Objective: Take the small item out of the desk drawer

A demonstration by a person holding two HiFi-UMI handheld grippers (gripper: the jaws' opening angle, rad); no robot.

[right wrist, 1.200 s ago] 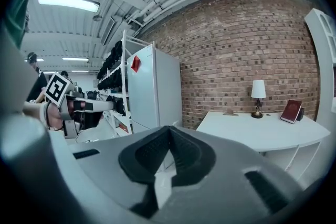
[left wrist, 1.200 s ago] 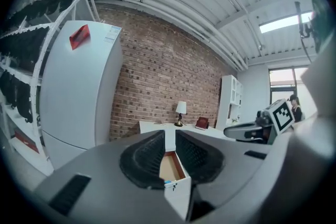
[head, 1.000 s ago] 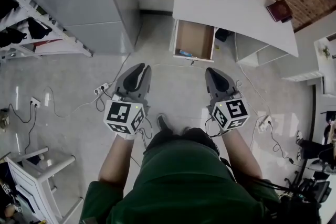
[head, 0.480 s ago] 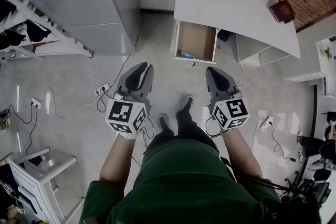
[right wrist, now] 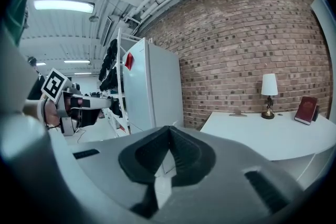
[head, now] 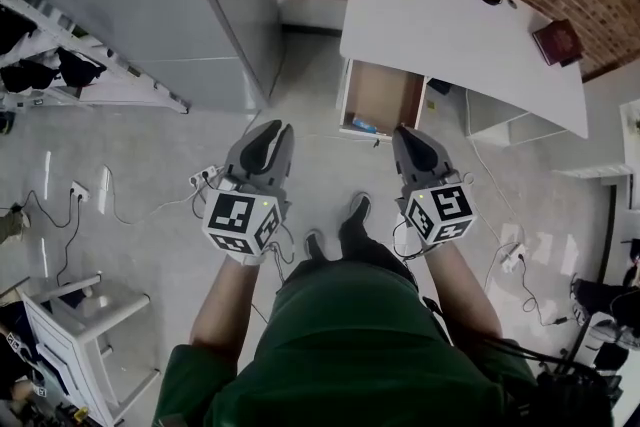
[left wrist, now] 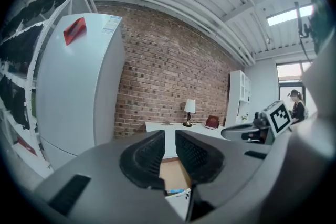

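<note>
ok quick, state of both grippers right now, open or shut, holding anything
left grey two-jaw gripper: open by a narrow gap, nothing between the jaws
right grey two-jaw gripper: shut, empty

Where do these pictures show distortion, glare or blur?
Both gripper views: strong fisheye, black corners, the brick wall bowed. Right gripper view: the ceiling light blooms. Head view: sharp, with light streaks on the glossy floor.
</note>
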